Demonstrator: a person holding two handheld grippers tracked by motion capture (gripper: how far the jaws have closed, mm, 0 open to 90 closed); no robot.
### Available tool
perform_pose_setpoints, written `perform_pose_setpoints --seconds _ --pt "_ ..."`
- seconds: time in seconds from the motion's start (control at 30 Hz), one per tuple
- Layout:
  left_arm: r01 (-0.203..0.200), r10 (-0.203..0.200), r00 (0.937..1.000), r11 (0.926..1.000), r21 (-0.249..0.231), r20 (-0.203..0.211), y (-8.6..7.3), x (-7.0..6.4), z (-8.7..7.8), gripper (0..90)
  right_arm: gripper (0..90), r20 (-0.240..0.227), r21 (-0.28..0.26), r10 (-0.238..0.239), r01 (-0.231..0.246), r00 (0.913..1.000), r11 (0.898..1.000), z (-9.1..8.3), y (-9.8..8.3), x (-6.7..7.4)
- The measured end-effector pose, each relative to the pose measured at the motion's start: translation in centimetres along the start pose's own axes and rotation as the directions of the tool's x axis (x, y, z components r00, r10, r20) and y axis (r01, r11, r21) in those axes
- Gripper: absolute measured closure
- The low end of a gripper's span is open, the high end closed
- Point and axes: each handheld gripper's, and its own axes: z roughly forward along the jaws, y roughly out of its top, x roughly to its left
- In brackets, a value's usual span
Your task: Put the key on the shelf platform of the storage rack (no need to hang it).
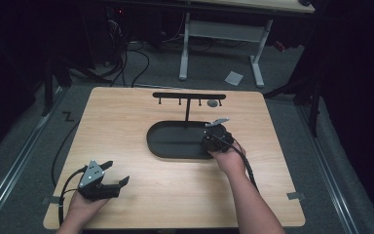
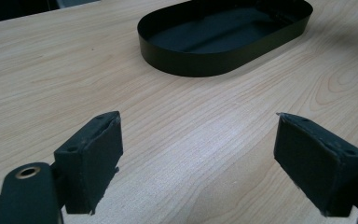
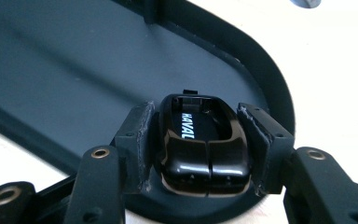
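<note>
Two grippers, high view: right gripper [image 1: 217,137] hangs over the right end of the oval black tray [image 1: 163,146], likely to set its load inside; left gripper [image 1: 108,178] rests apart on the table [image 1: 126,112], jaws spread.
Left gripper view: pads [image 2: 91,158] wide apart, empty, facing the tray [image 2: 191,63].
Right gripper view: pads [image 3: 137,140] clamped on the car key fob [image 3: 203,144] across its sides; fob's long axis runs along the jaws, ring end pointing away, just above the tray floor [image 3: 74,70].
</note>
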Motion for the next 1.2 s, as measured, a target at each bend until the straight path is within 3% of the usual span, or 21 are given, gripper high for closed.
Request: perform_pose_setpoints --seconds 0.17,0.4,0.83,1.1,1.2 --pt "0.002 -0.002 1.0000 1.0000 0.004 0.003 0.0 0.1 0.0 16.2 48.7 -0.006 -0.001 0.014 -0.014 0.9999 1.000 1.5 0.8 0.2" --pt "0.002 -0.002 1.0000 1.0000 0.004 0.005 0.0 0.0 0.0 16.2 48.6 0.004 -0.024 -0.024 0.024 0.9997 0.999 2.2 2.4 1.5" --pt "0.000 0.000 1.0000 1.0000 0.000 0.004 0.0 0.0 0.0 16.3 48.6 0.018 0.048 -0.018 0.017 0.9997 0.999 3.4 0.2 1.1" --pt "0.001 -0.001 1.0000 1.0000 0.004 0.005 0.0 0.1 0.0 16.3 47.9 0.024 0.041 -0.017 0.016 0.9996 0.999 3.9 0.3 1.1" --pt "0.000 0.000 1.0000 1.0000 0.001 0.005 0.0 0.0 0.0 16.3 42.3 0.010 0.043 -0.002 0.002 1.0000 0.999 3.8 0.3 1.1"
